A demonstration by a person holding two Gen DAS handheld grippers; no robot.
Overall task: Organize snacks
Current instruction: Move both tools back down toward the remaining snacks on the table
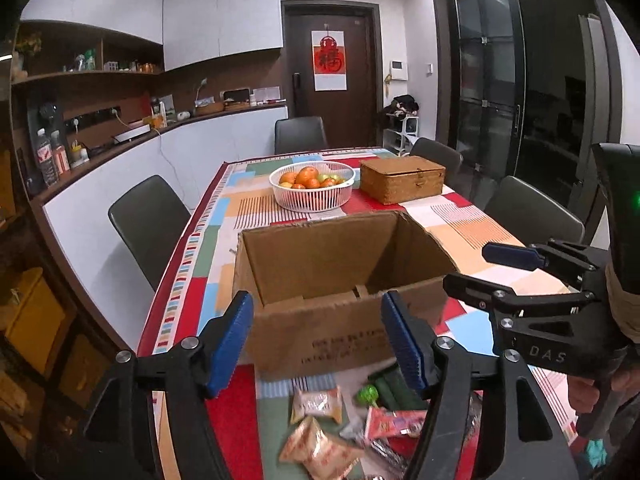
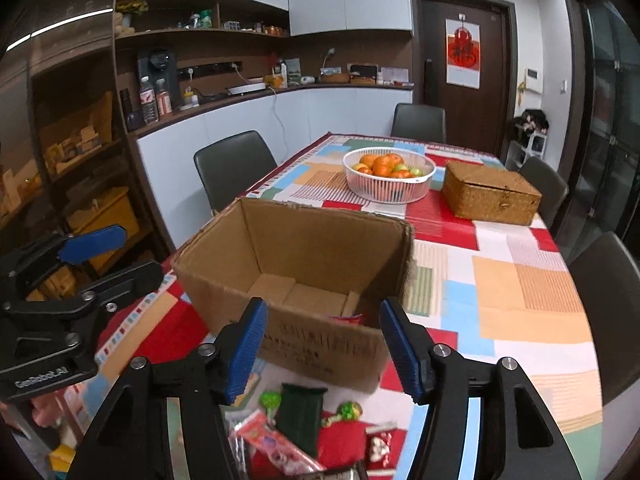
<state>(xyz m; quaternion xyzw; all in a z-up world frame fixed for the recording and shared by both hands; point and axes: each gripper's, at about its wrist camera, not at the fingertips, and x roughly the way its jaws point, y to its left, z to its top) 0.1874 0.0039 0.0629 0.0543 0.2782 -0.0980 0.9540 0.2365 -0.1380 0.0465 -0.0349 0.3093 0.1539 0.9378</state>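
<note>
Near side of the cardboard box [image 1: 320, 280], snack packets [image 1: 320, 432] lie scattered on the desk [image 2: 520, 280] below both tongs, left tongs [image 1: 316, 340] and right tongs [image 2: 324, 344], each spread, empty; dark green packet [image 2: 300, 416] points boxward, nearer right.

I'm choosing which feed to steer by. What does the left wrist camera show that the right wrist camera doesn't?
Only the left wrist view shows the orange-and-white snack packets on the near table edge, and the right gripper from the side.

Only the right wrist view shows a red wrapper already inside the cardboard box, the dark green pouch whole, and the left gripper from the side.

Both show the open box, the fruit basket, the wicker box, and a loose snack pile.
</note>
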